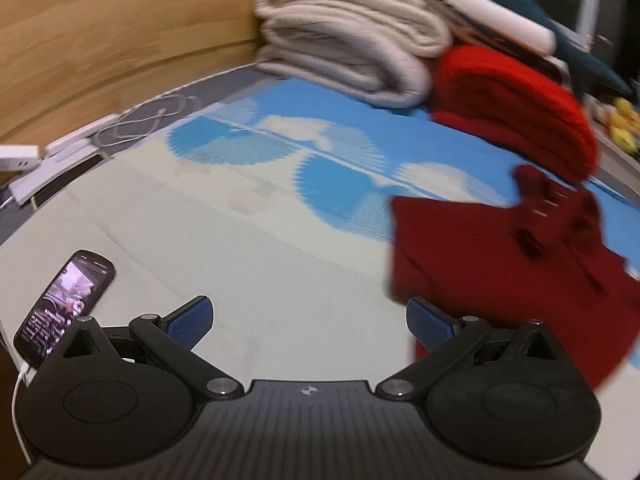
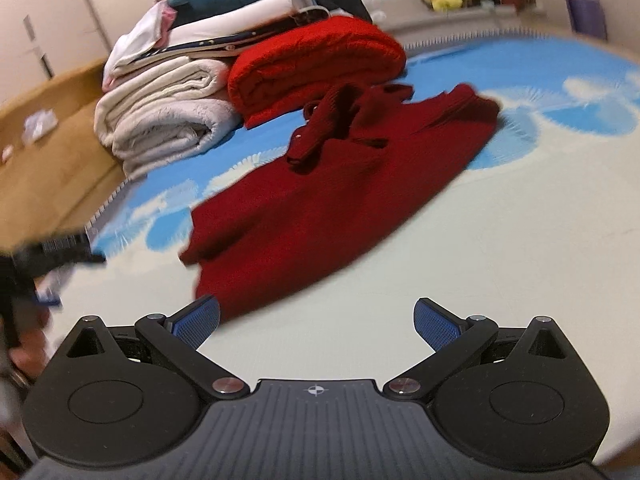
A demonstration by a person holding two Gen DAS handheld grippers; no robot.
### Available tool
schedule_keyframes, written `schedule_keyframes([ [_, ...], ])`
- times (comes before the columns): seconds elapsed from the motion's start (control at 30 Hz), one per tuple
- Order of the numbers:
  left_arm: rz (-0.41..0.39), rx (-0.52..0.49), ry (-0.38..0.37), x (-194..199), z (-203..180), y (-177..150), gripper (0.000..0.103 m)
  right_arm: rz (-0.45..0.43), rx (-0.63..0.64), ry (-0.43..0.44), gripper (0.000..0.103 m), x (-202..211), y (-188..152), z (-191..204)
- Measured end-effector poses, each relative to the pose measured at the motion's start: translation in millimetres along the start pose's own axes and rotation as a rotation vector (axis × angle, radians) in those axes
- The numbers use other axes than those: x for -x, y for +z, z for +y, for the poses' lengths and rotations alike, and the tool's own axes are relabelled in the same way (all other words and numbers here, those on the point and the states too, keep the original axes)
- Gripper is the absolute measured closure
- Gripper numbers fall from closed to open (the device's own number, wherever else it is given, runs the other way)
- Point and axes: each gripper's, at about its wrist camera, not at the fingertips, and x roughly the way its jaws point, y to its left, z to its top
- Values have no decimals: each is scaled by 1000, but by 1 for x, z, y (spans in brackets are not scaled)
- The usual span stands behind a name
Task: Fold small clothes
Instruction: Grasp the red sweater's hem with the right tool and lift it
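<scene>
A small dark red knit garment [image 2: 332, 188] lies spread on the blue-and-white mat [image 2: 520, 220], its buttoned collar toward the far side. In the left wrist view it lies at the right [image 1: 504, 264]. My right gripper [image 2: 316, 322] is open and empty, just short of the garment's near hem. My left gripper [image 1: 310, 320] is open and empty, to the left of the garment, with its right pad [image 1: 430, 326] close to the cloth's edge. The left gripper also shows blurred at the left edge of the right wrist view [image 2: 56, 252].
A folded bright red sweater [image 2: 316, 64] and a stack of folded cream towels [image 2: 160, 116] stand at the far side, with more folded clothes on top. A phone [image 1: 64, 304] with a lit screen, cables and a white charger [image 1: 20, 158] lie at the left. A wooden board [image 1: 120, 40] runs behind.
</scene>
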Motion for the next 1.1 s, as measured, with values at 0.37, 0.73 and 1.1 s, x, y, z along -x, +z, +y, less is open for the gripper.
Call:
schedule_keyframes([
  [0.37,233,140,60,-50,34,29,0,292,-372,-127,9,-220,48,70],
  [0.73,230,92,48,-48,21,20,0,197,-123,-263,92,-162,26,61],
  [1.1,215,36,48,-43,-9,9,0,154,-258,-331,91,-1,-7,-120],
])
